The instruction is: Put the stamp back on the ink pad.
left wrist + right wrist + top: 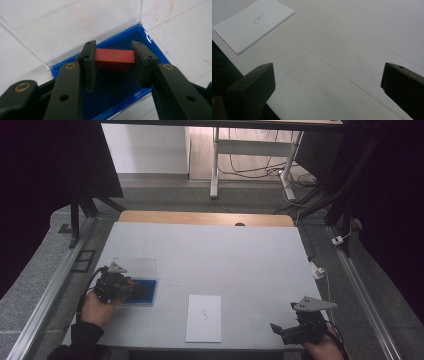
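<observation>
No word or number can be read anywhere. The red block [114, 56] carries a small gold cross-like sign in the middle of its upper face, seen in the left gripper view; its finer detail cannot be made out. The white sheet [253, 22] lying on the tabletop [250, 260] bears a small blue printed mark inside a thin rectangular frame near its centre, too small to read in the right gripper view and only a faint smudge in the high view.

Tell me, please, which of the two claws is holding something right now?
The left claw, over the blue tray: its jaws are closed on the red block. The right claw is wide open over the bare table.
</observation>
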Tool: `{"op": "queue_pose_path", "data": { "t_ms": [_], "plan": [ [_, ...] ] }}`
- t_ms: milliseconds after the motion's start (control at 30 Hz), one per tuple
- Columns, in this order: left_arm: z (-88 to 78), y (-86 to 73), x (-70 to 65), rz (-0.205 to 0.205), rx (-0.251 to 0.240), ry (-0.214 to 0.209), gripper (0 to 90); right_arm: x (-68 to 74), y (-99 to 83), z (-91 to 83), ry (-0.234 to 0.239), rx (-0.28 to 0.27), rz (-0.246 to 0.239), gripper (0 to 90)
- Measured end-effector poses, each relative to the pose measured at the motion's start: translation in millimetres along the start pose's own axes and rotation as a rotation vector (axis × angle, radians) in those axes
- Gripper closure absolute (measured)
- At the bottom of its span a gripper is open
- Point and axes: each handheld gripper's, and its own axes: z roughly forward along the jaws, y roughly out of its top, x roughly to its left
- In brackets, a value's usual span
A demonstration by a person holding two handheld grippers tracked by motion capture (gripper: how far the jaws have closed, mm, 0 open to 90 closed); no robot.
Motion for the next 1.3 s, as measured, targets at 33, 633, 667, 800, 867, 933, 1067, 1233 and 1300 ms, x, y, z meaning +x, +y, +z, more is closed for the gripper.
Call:
{"op": "queue_pose_path", "data": {
  "t_ms": [33,633,667,800,867,933,1067,1233,1300],
  "plan": [
    [1.1,0.1,-0.6,0.013,0.014,0.007,57.6,0.0,0.0,0.0,0.0,0.0,0.0,0.0],
    [0.3,0.1,1.2,-0.017,-0.02,-0.002,41.1,0.2,0.0,0.2,-0.001,0.002,-0.002,0.0],
    [-0.3,0.1,0.9,-0.018,-0.024,-0.005,38.6,0.2,0.0,0.2,-0.001,0.002,-0.002,0.0],
    [-4.4,0.9,-0.9,-0.016,-0.053,-0.019,29.0,0.2,0.0,0.1,0.0,0.001,-0.002,0.0],
    [-6.0,1.5,-1.7,-0.018,-0.065,-0.019,24.5,0.2,0.0,0.0,0.0,0.001,-0.002,0.0],
    [-7.9,2.3,-2.7,-0.035,-0.082,-0.02,19.0,0.2,-0.2,0.1,0.0,-0.002,-0.003,0.0],
    [-12.1,3.1,-3.2,-0.063,-0.106,-0.05,10.8,0.2,-0.2,0.1,-0.001,-0.002,-0.003,0.0],
    [-17.6,5.4,-6.8,-0.067,-0.147,-0.093,0.0,0.3,-0.2,-0.1,-0.001,-0.004,-0.001,0.0],
    [-19.4,6.1,-9.1,-0.066,-0.177,-0.117,0.0,0.3,-0.2,-0.1,-0.001,-0.004,-0.001,0.0]
  ]
}}
